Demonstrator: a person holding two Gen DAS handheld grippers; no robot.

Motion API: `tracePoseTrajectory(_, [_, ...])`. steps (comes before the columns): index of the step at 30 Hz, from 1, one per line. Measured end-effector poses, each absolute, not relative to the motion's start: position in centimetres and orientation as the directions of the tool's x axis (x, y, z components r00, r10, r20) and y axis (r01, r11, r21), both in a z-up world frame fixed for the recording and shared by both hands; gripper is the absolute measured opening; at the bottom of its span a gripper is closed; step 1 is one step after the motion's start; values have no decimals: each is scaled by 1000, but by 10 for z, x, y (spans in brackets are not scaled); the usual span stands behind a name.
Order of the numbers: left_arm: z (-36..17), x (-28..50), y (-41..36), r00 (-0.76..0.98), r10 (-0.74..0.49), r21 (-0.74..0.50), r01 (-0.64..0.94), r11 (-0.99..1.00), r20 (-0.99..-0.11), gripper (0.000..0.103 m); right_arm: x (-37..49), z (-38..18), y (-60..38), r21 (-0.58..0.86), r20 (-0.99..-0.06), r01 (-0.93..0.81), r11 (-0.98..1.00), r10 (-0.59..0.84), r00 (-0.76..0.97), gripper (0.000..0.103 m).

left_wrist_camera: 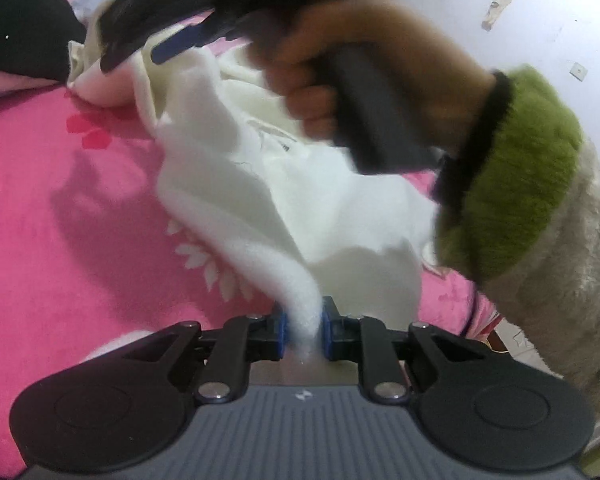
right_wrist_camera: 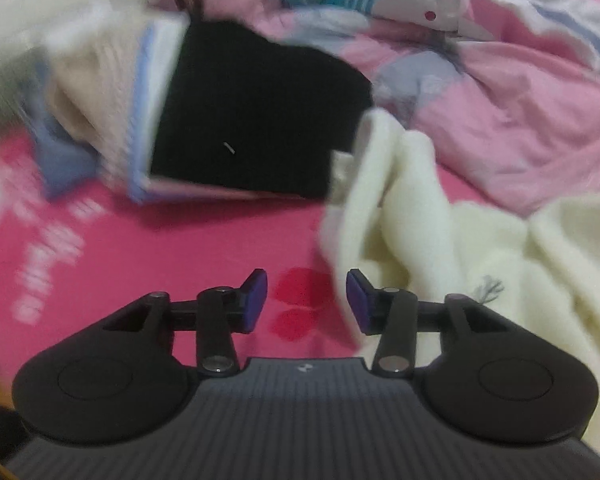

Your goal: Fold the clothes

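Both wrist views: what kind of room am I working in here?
Most likely a bedroom, working on a bed. A pink blanket with flower prints covers the surface, a rumpled pink quilt lies behind, and folded clothes are stacked beside the cream garment.

1. Soft, even indoor light; colours look slightly washed.
2. The white garment casts a dim shadow on the pink bed.
3. Motion blur smears both views.
4. Fisheye bends the edges.
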State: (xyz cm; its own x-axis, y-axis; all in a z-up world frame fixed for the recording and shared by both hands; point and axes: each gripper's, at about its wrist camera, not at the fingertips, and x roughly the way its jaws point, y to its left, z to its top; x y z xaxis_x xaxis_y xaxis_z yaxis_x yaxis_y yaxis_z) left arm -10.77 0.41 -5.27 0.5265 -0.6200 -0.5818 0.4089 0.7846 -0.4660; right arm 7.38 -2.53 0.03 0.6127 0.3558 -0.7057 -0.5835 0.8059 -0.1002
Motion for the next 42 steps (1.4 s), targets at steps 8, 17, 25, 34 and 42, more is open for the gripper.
tracePoseTrajectory(8, [-60,-103,9,506,-623,-493,383,782,-596,19,138,-42,-14,-160,-775,-541,825,235,587,9])
tracePoseTrajectory(17, [-60,-103,9,513,-625,-476,405,781,-589,19,157,55,-55,341,-465,-560,755,653,597,8])
tracePoseTrajectory(25, [-62,-97,35,592,-580,-538,272,798,-560,19,185,33,3,397,-430,-610,686,726,536,8])
tracePoseTrajectory(34, [-78,-81,65,630,-503,-613,54,788,-591,19,226,-2,25,261,-475,-513,817,572,669,8])
tracePoseTrajectory(42, [-92,-71,82,603,-534,-682,-22,731,-593,21,230,9,8,268,-588,-503,822,553,590,55])
